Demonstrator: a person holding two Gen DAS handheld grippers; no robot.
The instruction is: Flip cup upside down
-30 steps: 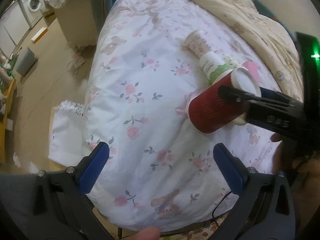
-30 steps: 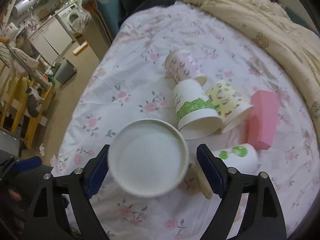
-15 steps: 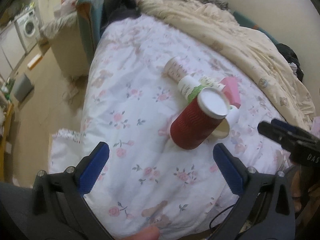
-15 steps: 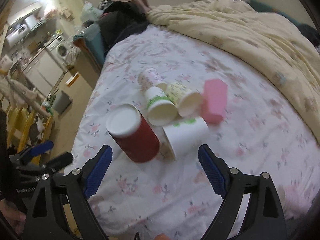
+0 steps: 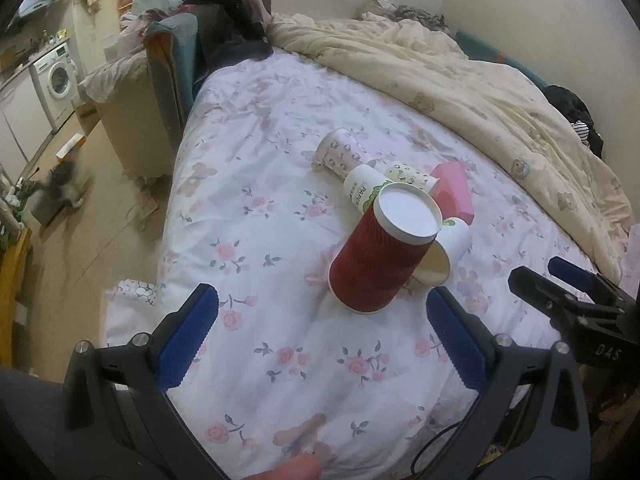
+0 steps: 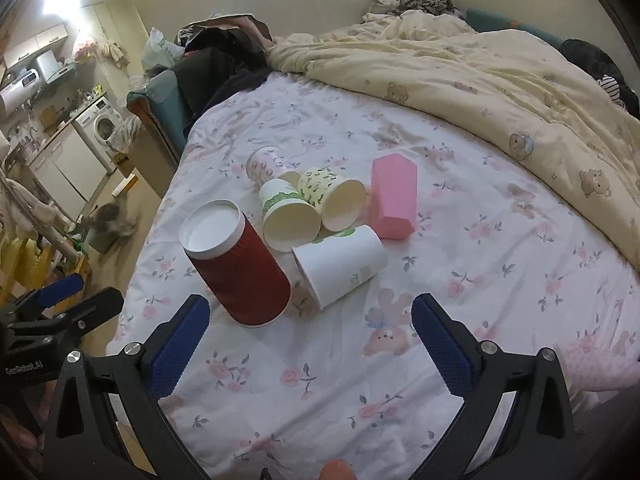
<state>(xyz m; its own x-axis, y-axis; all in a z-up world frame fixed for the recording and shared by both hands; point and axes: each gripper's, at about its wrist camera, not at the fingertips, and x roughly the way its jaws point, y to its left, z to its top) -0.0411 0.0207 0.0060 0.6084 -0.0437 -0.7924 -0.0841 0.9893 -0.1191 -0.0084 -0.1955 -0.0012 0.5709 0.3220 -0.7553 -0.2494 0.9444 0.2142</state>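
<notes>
On the floral bedsheet, the red ribbed paper cup stands mouth-down, white base up, leaning slightly beside a plain white paper cup lying on its side. Left gripper and right gripper both gape, holding nothing. Flip appears complete; withdrawal seems all that remains. Rim contact with the sheet is partly hidden.

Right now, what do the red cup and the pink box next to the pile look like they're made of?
The red cup looks like paper: a matte, finely ribbed red sleeve, a white rolled rim around its upturned base. The pink box has flat faces and crisp edges with a dull, even finish; it could be plastic, foam or card, and the views don't settle which.
</notes>
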